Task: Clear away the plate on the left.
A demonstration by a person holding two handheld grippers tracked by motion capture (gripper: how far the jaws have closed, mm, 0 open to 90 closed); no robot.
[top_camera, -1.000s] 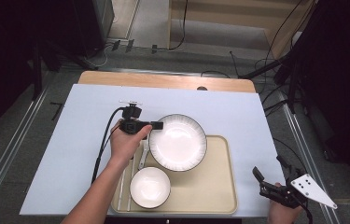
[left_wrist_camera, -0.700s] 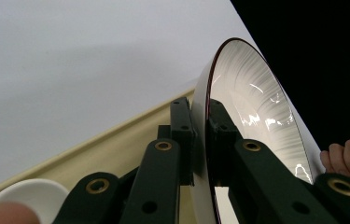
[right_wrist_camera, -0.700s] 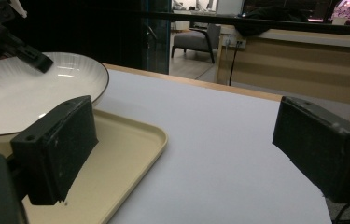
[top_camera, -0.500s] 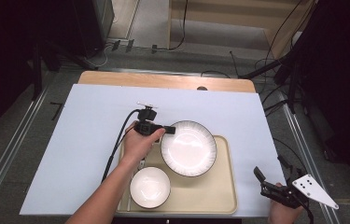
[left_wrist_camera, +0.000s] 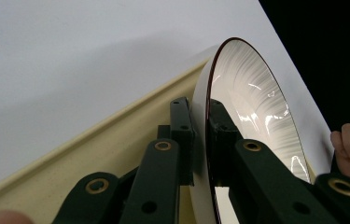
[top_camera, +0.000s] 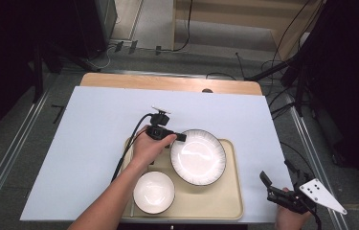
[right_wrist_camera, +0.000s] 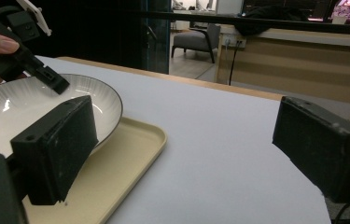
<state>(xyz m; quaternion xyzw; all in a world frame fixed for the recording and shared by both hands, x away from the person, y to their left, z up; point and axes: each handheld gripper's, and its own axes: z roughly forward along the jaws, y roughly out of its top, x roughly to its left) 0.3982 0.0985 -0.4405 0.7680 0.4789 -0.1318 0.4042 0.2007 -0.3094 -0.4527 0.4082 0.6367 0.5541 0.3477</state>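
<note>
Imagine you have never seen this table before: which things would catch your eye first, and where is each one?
The eye goes first to the big white plate with its dark rim, on the right half of the beige tray, its left edge clamped by the left gripper. Next comes the small white bowl at the tray's near left corner. The right gripper hangs open off the table's near right corner.

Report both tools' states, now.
Left tool: closed on the rim of the large white plate.
Right tool: open, holding nothing.
</note>
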